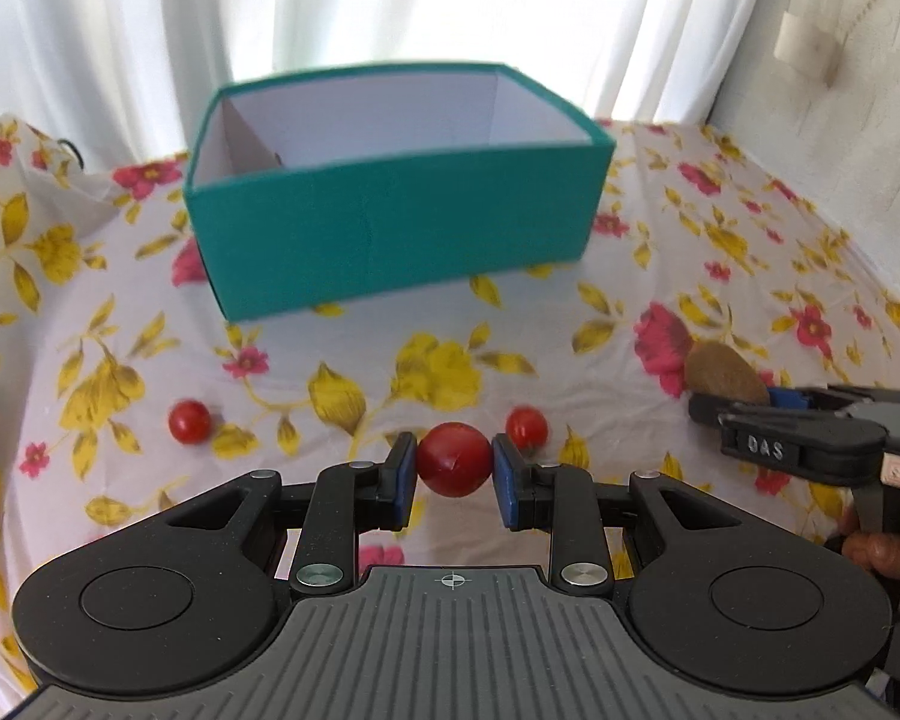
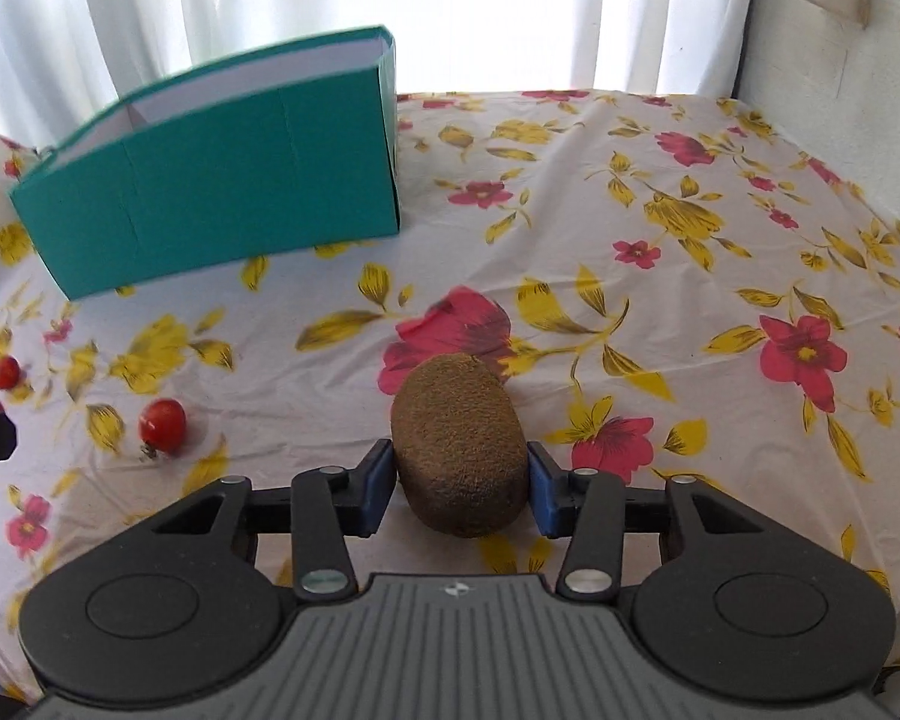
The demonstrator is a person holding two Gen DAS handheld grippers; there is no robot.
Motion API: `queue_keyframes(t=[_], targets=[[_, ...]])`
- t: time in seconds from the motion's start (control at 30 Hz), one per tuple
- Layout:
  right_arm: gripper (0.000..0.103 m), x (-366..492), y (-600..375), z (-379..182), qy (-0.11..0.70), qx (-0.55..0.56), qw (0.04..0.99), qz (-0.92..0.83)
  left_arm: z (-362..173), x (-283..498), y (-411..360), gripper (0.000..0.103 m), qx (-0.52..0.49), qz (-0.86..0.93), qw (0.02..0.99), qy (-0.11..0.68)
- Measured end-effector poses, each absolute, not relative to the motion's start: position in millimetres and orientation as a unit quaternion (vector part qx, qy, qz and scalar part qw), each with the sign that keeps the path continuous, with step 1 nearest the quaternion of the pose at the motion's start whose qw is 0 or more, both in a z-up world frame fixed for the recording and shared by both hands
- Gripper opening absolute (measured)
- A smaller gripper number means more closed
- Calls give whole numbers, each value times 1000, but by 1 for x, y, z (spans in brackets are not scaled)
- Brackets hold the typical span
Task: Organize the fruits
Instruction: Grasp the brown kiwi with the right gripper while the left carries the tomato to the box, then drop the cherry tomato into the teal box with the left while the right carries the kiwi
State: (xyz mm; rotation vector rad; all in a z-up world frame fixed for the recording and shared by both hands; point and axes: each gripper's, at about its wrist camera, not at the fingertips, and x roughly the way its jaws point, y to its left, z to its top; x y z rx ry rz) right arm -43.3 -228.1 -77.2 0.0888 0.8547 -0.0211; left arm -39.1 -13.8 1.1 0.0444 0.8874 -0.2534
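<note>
My left gripper (image 1: 455, 468) is shut on a red cherry tomato (image 1: 455, 461), both blue pads touching it, just above the floral cloth. Two more cherry tomatoes lie on the cloth, one to the left (image 1: 189, 420) and one just right of the fingers (image 1: 526, 426). My right gripper (image 2: 459, 480) is shut on a brown kiwi (image 2: 457, 438), pads against both its sides. The right gripper also shows at the right edge of the left wrist view (image 1: 810, 426) with the kiwi (image 1: 723, 373). A teal open box (image 1: 390, 222) with a white inside stands behind; it also shows in the right wrist view (image 2: 210, 180).
The floral cloth (image 2: 690, 252) covers the table. White curtains (image 1: 390, 0) hang behind the box and a white wall (image 2: 840, 60) stands at the right. Two tomatoes (image 2: 162, 423) (image 2: 5, 372) lie at the left in the right wrist view.
</note>
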Motion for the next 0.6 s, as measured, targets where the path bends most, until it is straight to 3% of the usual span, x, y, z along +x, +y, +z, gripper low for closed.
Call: queue_keyframes(t=[0.37, 0.6], targets=[[45, -50, -225, -19, 341, 65, 938, 16, 70, 27, -1, 30, 29, -33, 939, 341], [45, -53, -223, -3, 321, 73, 944, 14, 62, 87, -1, 30, 42, 19, 939, 341]])
